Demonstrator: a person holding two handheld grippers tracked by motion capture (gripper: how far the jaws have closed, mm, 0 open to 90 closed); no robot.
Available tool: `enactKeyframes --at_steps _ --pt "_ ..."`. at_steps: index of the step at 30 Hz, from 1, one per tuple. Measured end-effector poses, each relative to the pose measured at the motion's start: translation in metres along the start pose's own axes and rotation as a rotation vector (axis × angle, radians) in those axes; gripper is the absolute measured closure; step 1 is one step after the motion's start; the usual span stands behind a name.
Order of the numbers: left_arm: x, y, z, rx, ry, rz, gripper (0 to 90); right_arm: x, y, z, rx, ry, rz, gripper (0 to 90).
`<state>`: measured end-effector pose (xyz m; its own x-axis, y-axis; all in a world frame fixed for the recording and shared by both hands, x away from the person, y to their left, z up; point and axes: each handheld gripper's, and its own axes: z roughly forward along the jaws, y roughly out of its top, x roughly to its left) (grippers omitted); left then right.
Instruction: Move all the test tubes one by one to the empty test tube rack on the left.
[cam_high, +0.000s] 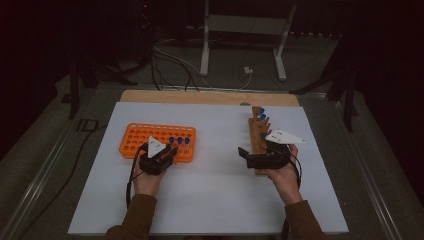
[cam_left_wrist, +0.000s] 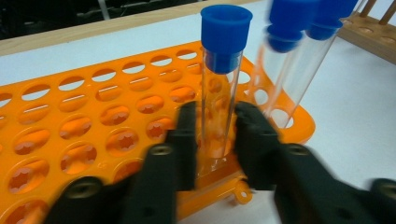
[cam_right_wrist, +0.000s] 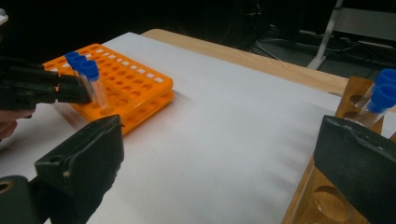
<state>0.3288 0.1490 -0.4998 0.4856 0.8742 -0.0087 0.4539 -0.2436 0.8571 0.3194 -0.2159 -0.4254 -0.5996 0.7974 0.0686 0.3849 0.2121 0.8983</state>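
Observation:
An orange tube rack (cam_high: 135, 137) (cam_left_wrist: 46, 116) (cam_right_wrist: 135, 84) lies on the left of the white table top. Three clear tubes with blue caps (cam_high: 179, 141) stand at its near right corner. My left gripper (cam_high: 169, 151) (cam_left_wrist: 215, 116) sits at that corner, and one upright tube (cam_left_wrist: 219, 70) stands in a rack hole between its jaws. A thin gap shows beside the glass, so the jaws are open. My right gripper (cam_high: 252, 148) (cam_right_wrist: 219, 126) hangs open beside the wooden rack (cam_high: 257, 132) (cam_right_wrist: 322, 196), with nothing between its jaws.
Two blue-capped tubes (cam_high: 261, 114) (cam_right_wrist: 383, 95) stand at the far end of the wooden rack. The white sheet (cam_high: 215, 190) lies on a wooden board whose edge (cam_high: 200, 96) shows at the back. Cables and a metal stand (cam_high: 205, 50) sit on the floor beyond.

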Motion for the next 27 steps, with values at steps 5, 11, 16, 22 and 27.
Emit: enactKeyframes --at_steps 5,11,16,22,27 --pt "0.002 0.000 -0.004 0.007 0.009 -0.017 52.6 -0.002 0.000 0.000 -0.002 -0.002 0.003 1.9" --pt "0.003 0.004 -0.016 -0.010 0.000 -0.045 40.5 -0.002 0.001 -0.001 -0.003 -0.004 0.003 1.9" --pt "0.003 0.008 -0.032 -0.048 -0.030 -0.077 27.4 -0.005 0.003 -0.003 -0.002 -0.013 0.010 1.9" --pt "0.001 0.005 -0.045 -0.087 -0.058 -0.096 14.5 -0.010 0.008 -0.006 0.008 -0.027 0.014 1.9" --pt "0.001 0.004 -0.047 -0.085 -0.077 -0.101 1.8 -0.019 0.014 -0.004 0.037 -0.051 0.011 2.6"
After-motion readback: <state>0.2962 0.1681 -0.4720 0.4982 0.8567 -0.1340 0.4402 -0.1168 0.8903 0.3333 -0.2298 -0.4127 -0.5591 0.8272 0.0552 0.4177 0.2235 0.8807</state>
